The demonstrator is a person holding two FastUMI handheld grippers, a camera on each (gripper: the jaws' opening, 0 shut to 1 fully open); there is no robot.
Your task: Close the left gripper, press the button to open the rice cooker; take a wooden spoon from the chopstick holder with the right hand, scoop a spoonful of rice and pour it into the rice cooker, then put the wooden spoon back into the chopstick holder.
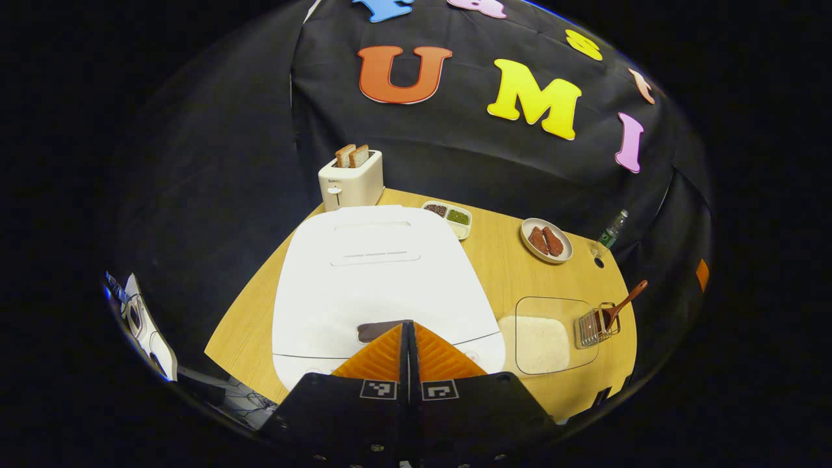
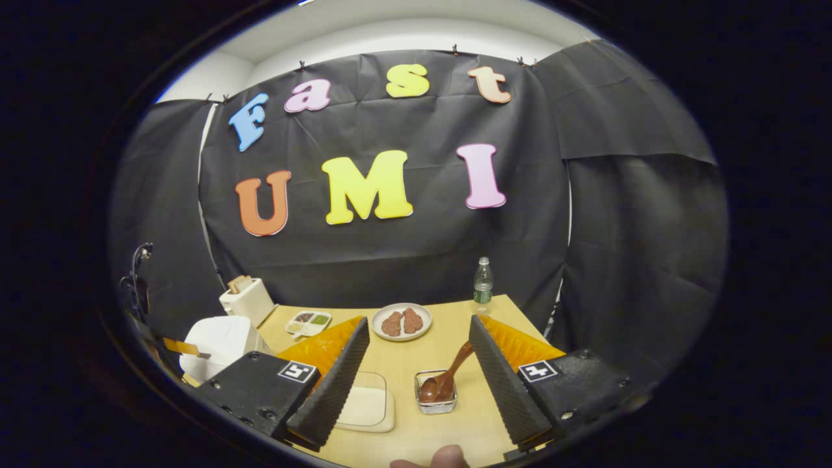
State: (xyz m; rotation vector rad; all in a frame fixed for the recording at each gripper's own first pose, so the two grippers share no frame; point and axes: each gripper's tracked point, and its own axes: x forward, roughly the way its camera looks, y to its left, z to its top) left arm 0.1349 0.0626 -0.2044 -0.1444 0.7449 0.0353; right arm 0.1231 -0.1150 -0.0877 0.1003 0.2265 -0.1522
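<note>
**Closed jaws over the cooker, open jaws facing the spoon**

Hovering over the near edge of the white rice cooker (image 1: 374,279), lid down, with the left gripper (image 1: 408,338) pressed fully together, orange fingers (image 1: 380,354) meeting with nothing between them. Pointing at a dark panel (image 1: 377,330) on the cooker's front, just beyond the tips; cannot tell whether touching.

Sitting to the right of the cooker on the bench (image 1: 504,260): a clear tray of rice (image 1: 543,338), and just beside it the wire chopstick holder (image 1: 595,325) with the wooden spoon (image 1: 624,304) leaning out of it, handle tilted up to the right.

Holding the right gripper (image 2: 419,364) wide apart and empty, above the near edge of the bench, with the spoon and holder lying between the spread fingers but farther off, apart from both.

Standing along the far side: a toaster (image 1: 351,182) holding two slices, a divided dish (image 1: 448,218), a plate (image 1: 547,240) and a bottle (image 1: 611,231).
</note>
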